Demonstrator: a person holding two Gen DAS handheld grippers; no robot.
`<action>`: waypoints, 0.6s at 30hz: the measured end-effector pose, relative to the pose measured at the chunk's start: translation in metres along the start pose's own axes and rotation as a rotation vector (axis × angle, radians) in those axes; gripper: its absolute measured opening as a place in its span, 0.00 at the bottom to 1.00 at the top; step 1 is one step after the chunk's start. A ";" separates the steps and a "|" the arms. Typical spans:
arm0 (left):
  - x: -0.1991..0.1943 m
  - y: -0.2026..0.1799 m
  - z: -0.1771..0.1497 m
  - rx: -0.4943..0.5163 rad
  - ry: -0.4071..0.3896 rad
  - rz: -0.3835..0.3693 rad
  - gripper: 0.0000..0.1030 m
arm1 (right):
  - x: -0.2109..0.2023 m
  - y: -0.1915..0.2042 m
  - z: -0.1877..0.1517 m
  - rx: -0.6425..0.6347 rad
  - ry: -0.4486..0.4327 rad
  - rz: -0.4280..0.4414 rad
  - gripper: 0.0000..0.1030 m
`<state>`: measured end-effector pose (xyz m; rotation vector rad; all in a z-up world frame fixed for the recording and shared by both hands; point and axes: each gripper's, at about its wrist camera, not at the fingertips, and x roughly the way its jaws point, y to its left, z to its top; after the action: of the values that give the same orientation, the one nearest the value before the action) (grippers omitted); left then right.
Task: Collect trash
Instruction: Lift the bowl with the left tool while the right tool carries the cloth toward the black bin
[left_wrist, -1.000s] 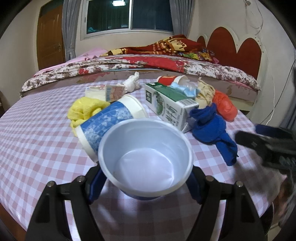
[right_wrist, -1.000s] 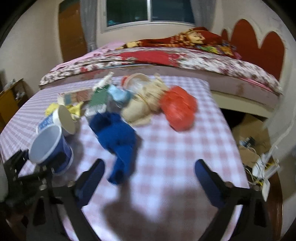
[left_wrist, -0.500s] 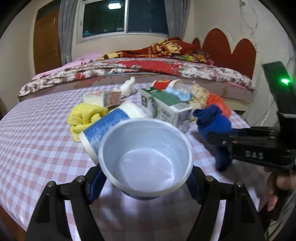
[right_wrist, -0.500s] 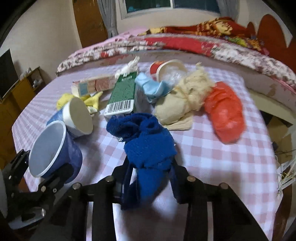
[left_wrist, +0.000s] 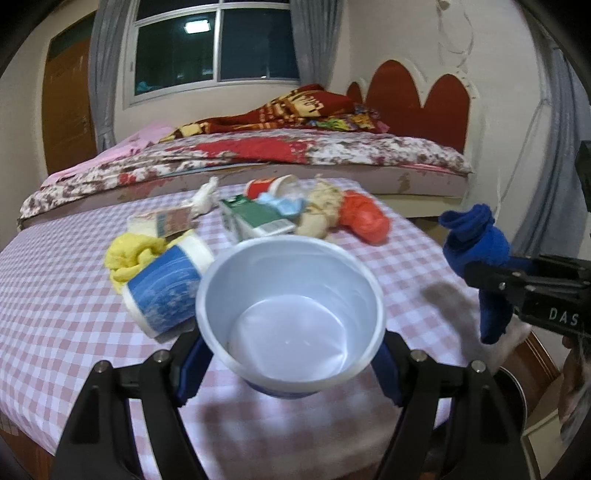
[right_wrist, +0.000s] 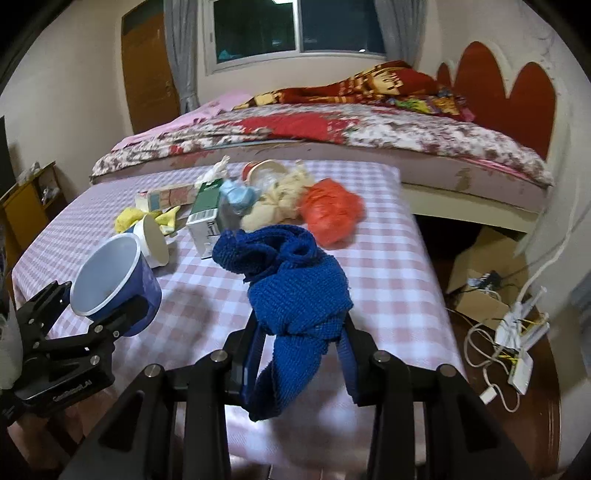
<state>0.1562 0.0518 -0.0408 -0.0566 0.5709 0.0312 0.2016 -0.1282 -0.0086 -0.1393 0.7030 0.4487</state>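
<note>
Grippers each hold one thing above the checked table (right_wrist: 388, 266).

Left gripper (left_wrist: 291, 354) squeezes a blue paper cup (left_wrist: 291, 314), and right gripper (right_wrist: 301, 343) pinches a blue knit cloth (right_wrist: 295, 288), both off the table. Farther back lie a tipped cup (left_wrist: 166, 288), a green carton (right_wrist: 207, 210) and an orange bag (right_wrist: 328, 210).

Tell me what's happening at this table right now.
A person is clearing trash with two handheld grippers. The left gripper holds an empty blue paper cup, and the right gripper is clamped on a blue knitted cloth, lifted off the checked tablecloth. A carton, another cup and wrappers remain behind.
</note>
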 end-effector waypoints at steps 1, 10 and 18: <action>-0.002 -0.006 0.000 0.010 -0.003 -0.010 0.74 | -0.005 -0.005 -0.003 0.008 -0.005 -0.008 0.38; -0.012 -0.054 -0.002 0.071 -0.008 -0.096 0.74 | -0.046 -0.052 -0.033 0.083 -0.014 -0.095 0.38; -0.023 -0.108 -0.010 0.144 -0.002 -0.199 0.74 | -0.077 -0.092 -0.065 0.133 -0.006 -0.167 0.39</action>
<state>0.1365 -0.0573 -0.0325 0.0265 0.5623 -0.2030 0.1525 -0.2551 -0.0100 -0.0701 0.7071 0.2415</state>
